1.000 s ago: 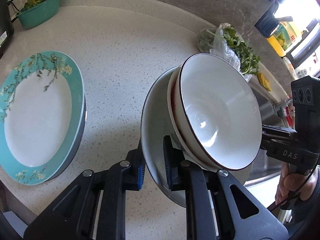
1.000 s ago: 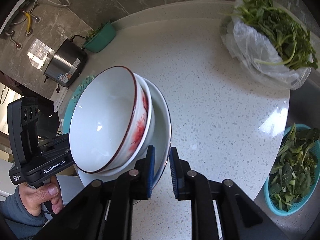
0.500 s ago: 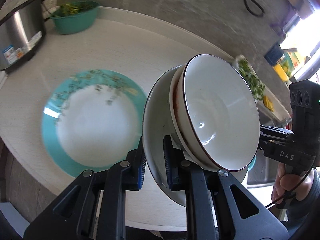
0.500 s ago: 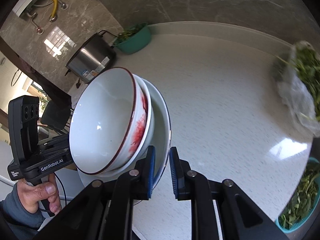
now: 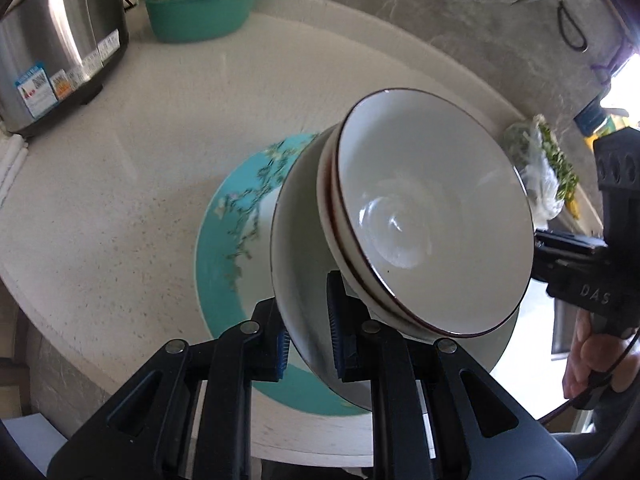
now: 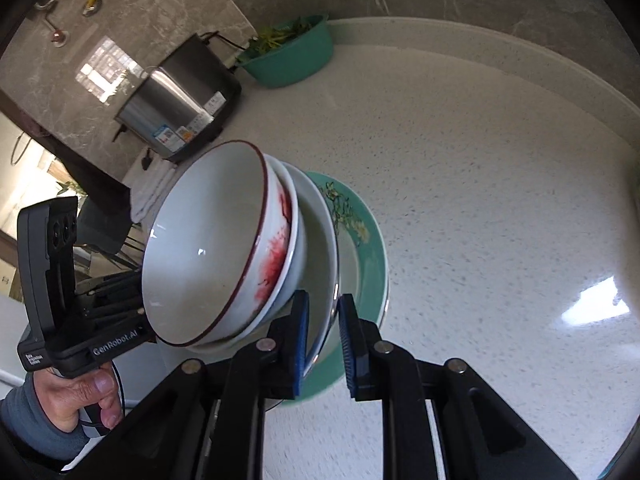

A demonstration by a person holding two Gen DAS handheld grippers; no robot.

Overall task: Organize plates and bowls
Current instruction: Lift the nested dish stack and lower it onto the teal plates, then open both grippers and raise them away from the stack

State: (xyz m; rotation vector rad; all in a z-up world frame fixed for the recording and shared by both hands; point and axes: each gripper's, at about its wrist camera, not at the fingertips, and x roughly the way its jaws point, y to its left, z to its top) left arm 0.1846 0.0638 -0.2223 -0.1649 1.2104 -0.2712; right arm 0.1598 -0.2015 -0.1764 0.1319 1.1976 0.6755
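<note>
A white plate hangs in the air with two bowls nested on it: the top bowl is white inside with a dark red rim, and the lower bowl shows a red splash of pattern on its outside. The whole stack is carried above a teal-rimmed plate with a flowering-branch design, which lies flat on the pale speckled bench.

The left hand-held gripper is clamped on the white plate's edge, its blue pads pressing either face. The right hand-held gripper is clamped on the opposite edge of the same plate. A person's hand in a grey sleeve grips the left tool's handle.

Further back on the bench stands a stainless steel cooker, with a teal basin of leafy greens beside it against the grey marble wall. Off to one side lies a plastic bag of greens.
</note>
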